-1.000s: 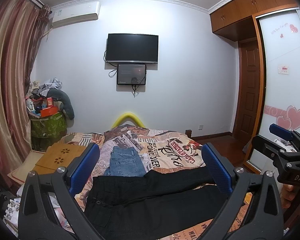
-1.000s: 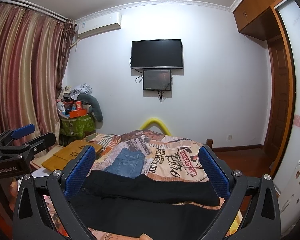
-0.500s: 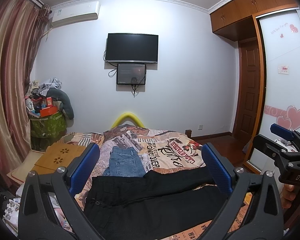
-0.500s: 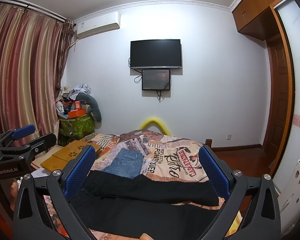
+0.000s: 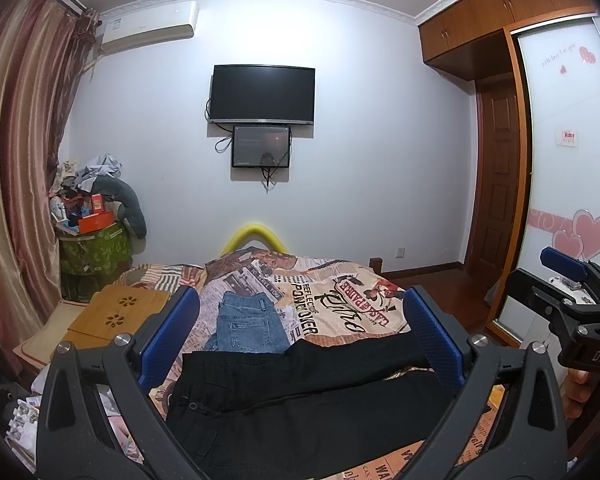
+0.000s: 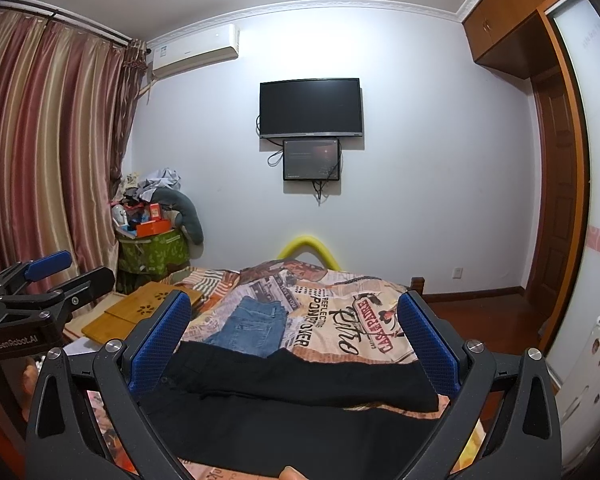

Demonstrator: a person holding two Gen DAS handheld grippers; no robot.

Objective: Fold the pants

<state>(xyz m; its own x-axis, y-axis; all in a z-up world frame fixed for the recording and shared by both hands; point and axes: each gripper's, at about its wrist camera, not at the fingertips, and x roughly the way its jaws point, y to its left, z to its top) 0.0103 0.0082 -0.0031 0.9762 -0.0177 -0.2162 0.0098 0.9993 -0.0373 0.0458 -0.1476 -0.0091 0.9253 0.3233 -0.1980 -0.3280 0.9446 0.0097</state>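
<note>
Black pants (image 5: 300,392) lie spread flat across the near end of the bed, waistband to the left and legs to the right; they also show in the right wrist view (image 6: 300,400). My left gripper (image 5: 300,336) is open and empty, held above the pants. My right gripper (image 6: 296,340) is open and empty, also above them. The right gripper shows at the right edge of the left wrist view (image 5: 572,304), and the left gripper at the left edge of the right wrist view (image 6: 48,292).
Folded blue jeans (image 5: 248,324) lie on the printed bedspread (image 5: 352,304) beyond the black pants. A wooden lap table (image 5: 116,312) sits at the bed's left. A cluttered green bin (image 5: 94,248) stands by the curtain. Wardrobe (image 5: 564,160) on the right.
</note>
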